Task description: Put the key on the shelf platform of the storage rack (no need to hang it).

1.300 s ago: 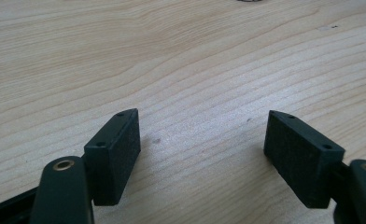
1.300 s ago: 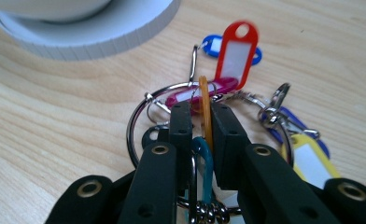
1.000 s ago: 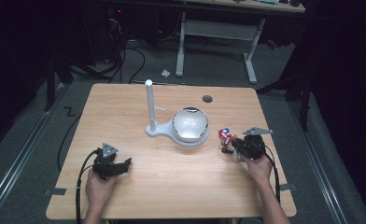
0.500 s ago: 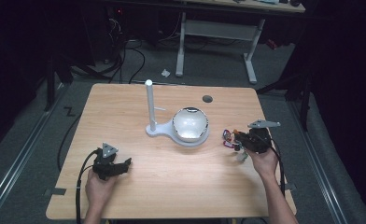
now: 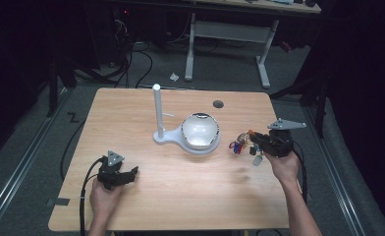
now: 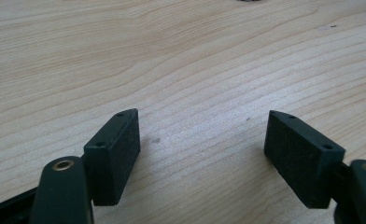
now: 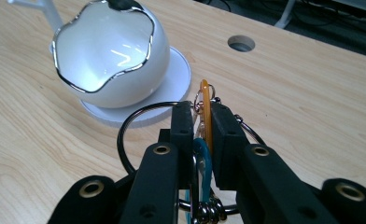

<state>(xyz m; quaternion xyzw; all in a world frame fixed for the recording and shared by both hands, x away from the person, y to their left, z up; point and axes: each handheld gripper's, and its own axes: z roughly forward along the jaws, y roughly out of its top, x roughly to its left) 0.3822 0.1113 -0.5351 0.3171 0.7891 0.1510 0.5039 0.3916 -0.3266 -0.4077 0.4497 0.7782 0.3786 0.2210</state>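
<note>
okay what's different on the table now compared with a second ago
The right tongs, shut on the bunch of keys, have lifted it off the table and carried it a little to the right, away from the white bowl. A second ago the keys lay on the wood beside the bowl. The left tongs stayed open and in place near the front edge; the bowl and its white stand did not move.

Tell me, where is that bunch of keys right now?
The bunch of keys is clamped between the right gripper's jaws, lifted off the table at its right side, just right of the white bowl in the high view.
</note>
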